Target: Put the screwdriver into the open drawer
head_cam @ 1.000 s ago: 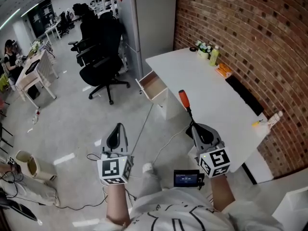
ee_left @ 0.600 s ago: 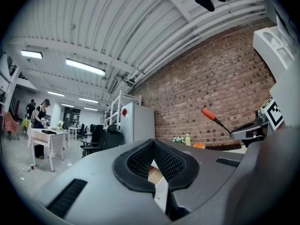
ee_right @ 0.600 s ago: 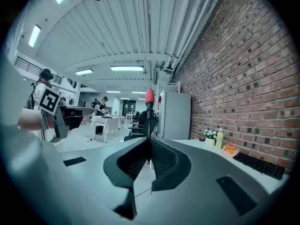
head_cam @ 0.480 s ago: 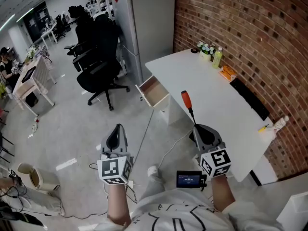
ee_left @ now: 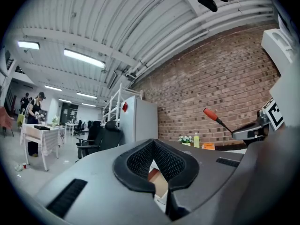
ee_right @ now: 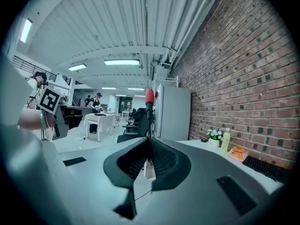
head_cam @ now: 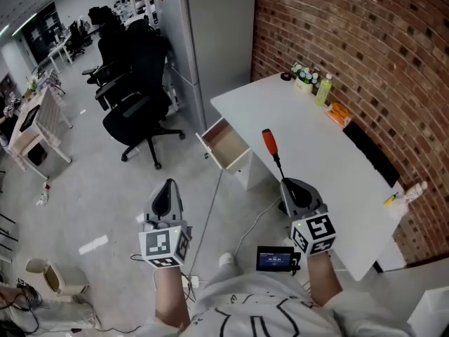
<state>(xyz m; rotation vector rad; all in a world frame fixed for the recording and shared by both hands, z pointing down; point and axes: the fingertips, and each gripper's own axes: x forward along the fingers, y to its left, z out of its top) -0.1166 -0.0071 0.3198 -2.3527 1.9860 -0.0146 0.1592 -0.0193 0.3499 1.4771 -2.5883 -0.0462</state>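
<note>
A screwdriver point(head_cam: 269, 142) with a red handle stands upright, its thin shaft clamped in my right gripper point(head_cam: 291, 188), which is shut on it. The handle hangs over the white table point(head_cam: 316, 146), just right of the open drawer point(head_cam: 226, 144), which sticks out of the table's left side and looks bare inside. In the right gripper view the screwdriver point(ee_right: 149, 98) rises straight out of the closed jaws of the right gripper point(ee_right: 148, 161). My left gripper point(head_cam: 166, 196) hovers over the floor, left of and nearer than the drawer, shut with nothing in it. In the left gripper view the left gripper point(ee_left: 161, 196) points toward the drawer.
Black office chairs point(head_cam: 133, 97) stand on the floor beyond the drawer, beside a tall grey cabinet point(head_cam: 210, 27). Bottles point(head_cam: 312, 83), an orange packet point(head_cam: 339, 114) and a keyboard point(head_cam: 368, 153) line the brick wall. A cable point(head_cam: 207, 202) runs across the floor.
Both grippers keep their pose and grip. The view has shifted, so the table and drawer sit slightly closer to the grippers and the chairs have slid left.
</note>
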